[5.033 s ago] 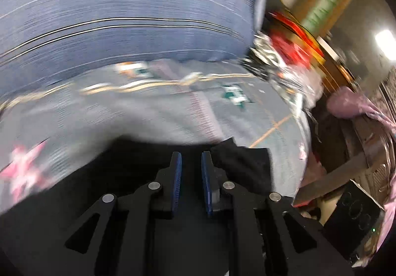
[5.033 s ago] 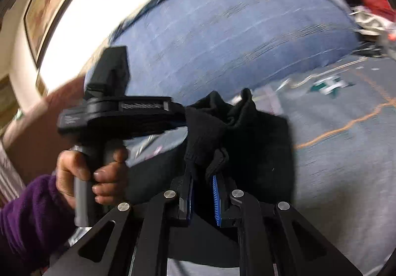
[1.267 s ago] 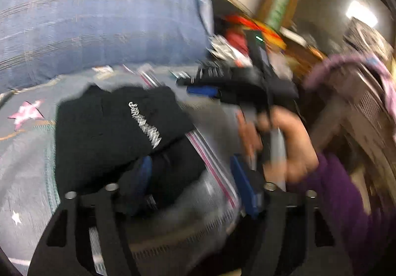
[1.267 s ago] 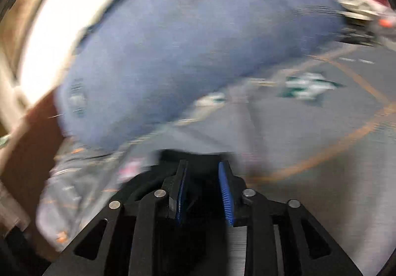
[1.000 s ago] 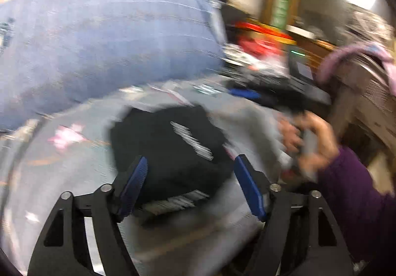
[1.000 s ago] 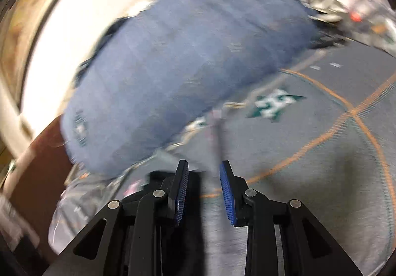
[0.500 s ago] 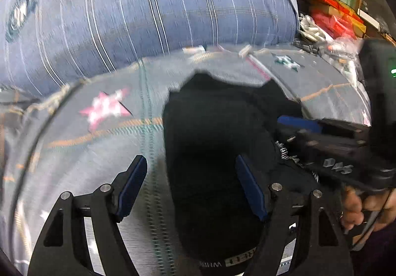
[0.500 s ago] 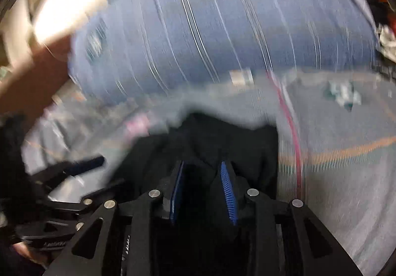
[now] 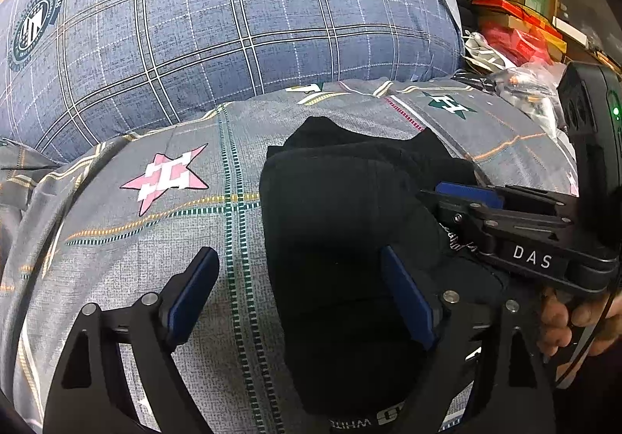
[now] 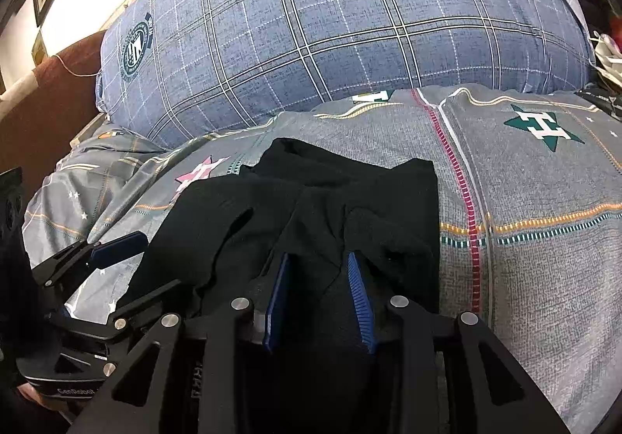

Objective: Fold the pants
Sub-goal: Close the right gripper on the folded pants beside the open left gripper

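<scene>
The black pants (image 9: 342,224) lie bunched in a thick folded stack at centre frame on the bed's grey star-print quilt (image 9: 163,200), below the blue plaid pillow (image 9: 233,25). The right claw (image 10: 320,301), set narrow w/ fabric between its pads, prob. pins the fold in place. The left claw (image 9: 299,294) has just been opening; it now stands wide, one finger on the quilt, the other over the pants' left edge, gripping nothing, prob. letting go.

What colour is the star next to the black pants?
The star is pink with white blocks, clearest in the left wrist view beside the pants.
</scene>
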`<action>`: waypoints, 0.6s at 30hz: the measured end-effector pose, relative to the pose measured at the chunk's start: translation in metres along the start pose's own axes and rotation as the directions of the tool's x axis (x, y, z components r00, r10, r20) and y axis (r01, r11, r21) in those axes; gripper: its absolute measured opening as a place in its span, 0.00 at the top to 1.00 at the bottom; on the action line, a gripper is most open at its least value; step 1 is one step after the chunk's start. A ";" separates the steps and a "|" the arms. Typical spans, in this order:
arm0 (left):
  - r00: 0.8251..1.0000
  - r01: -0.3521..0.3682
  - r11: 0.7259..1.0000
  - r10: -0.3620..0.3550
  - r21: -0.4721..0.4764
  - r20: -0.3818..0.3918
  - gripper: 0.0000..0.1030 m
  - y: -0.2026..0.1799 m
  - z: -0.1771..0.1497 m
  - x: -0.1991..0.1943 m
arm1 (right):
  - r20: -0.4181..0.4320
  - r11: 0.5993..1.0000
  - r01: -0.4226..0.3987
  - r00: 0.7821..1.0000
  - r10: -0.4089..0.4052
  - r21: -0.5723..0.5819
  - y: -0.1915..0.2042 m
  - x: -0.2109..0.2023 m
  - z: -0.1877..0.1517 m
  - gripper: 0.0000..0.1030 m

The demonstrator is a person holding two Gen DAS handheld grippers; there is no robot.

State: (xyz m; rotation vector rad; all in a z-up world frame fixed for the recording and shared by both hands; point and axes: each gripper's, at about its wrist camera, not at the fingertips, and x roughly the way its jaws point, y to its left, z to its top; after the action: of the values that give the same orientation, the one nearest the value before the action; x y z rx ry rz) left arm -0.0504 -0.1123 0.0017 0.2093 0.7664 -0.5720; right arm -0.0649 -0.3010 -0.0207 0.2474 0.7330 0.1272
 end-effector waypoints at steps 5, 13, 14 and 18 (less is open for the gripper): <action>1.000 0.026 0.999 -0.026 -0.022 0.013 0.15 0.004 -0.002 0.001 | 0.005 1.000 -0.003 1.000 0.003 -0.001 -0.001 0.001 0.000 0.68; 0.995 0.094 0.989 -0.090 -0.115 0.042 0.05 0.020 -0.009 0.007 | -0.017 0.996 0.087 0.996 -0.087 -0.027 0.014 0.001 0.006 0.68; 0.995 0.094 0.987 -0.089 -0.128 0.040 0.02 0.021 -0.009 0.009 | -0.019 0.994 0.100 0.995 -0.101 -0.031 0.016 0.001 0.006 0.67; 0.995 0.101 0.981 -0.096 -0.167 0.040 0.00 0.025 -0.012 0.012 | -0.018 0.985 0.158 0.987 -0.160 -0.065 0.024 0.002 0.008 0.66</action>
State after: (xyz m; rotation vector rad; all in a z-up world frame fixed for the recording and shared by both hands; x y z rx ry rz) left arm -0.0363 -0.0925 -0.0161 0.0053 0.7932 -0.5995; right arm -0.0590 -0.2783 -0.0101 0.1263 0.7680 0.0014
